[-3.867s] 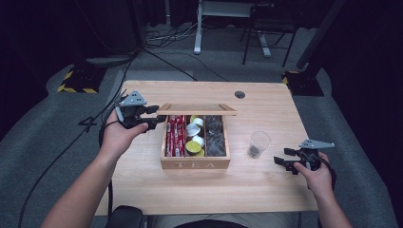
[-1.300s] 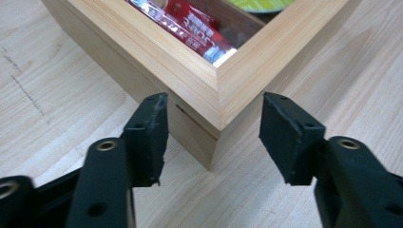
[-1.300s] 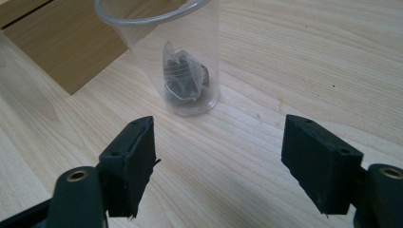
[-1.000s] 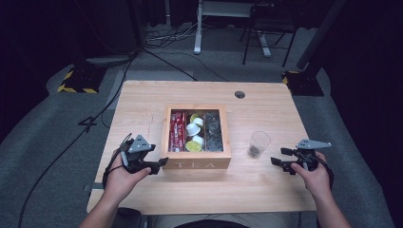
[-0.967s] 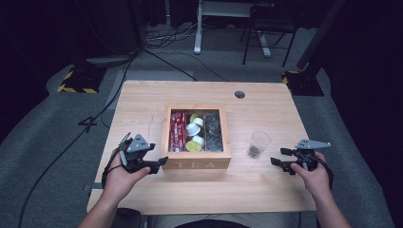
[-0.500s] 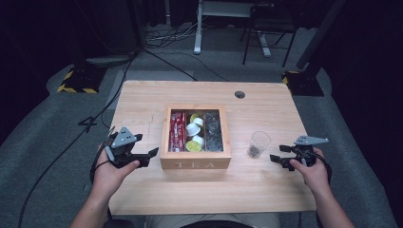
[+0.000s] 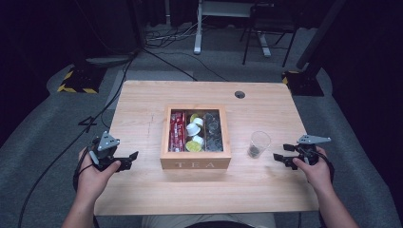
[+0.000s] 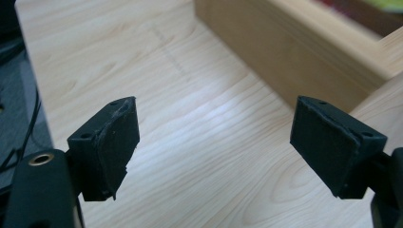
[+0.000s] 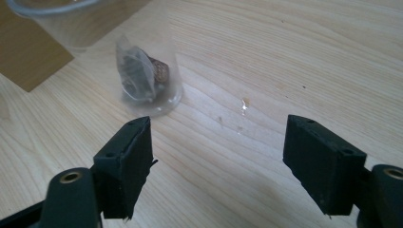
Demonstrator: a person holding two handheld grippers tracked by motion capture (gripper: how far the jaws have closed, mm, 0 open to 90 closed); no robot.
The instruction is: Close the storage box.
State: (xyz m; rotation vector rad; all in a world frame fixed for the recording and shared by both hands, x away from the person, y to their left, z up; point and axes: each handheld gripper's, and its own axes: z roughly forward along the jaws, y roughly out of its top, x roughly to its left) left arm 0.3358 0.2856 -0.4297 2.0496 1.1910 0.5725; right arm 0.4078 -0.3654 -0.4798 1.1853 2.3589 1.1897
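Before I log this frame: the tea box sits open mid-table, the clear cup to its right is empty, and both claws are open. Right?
Not quite: the clear cup isn't empty; the right gripper view shows a tea bag inside. The tea box is open, and the left claw and right claw are open.

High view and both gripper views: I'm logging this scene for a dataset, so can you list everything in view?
Light wooden table: one, pale wood, centre of the high view.
Wooden box lettered TEA: one, light wood, lid shut, mid-table.
Red packets: a stack, red, box's left compartment.
Small round pods: several, white and yellow-green, middle compartment.
Dark wrapped items: several, dark, right compartment.
Clear plastic cup: one, transparent, upright to the right of the box, a dark tea bag inside.
Round cable hole: one, dark, table's far edge.
Left gripper: one, black, jaws just been opening, nothing between them, left of the box.
Right gripper: one, black, open, near the cup.
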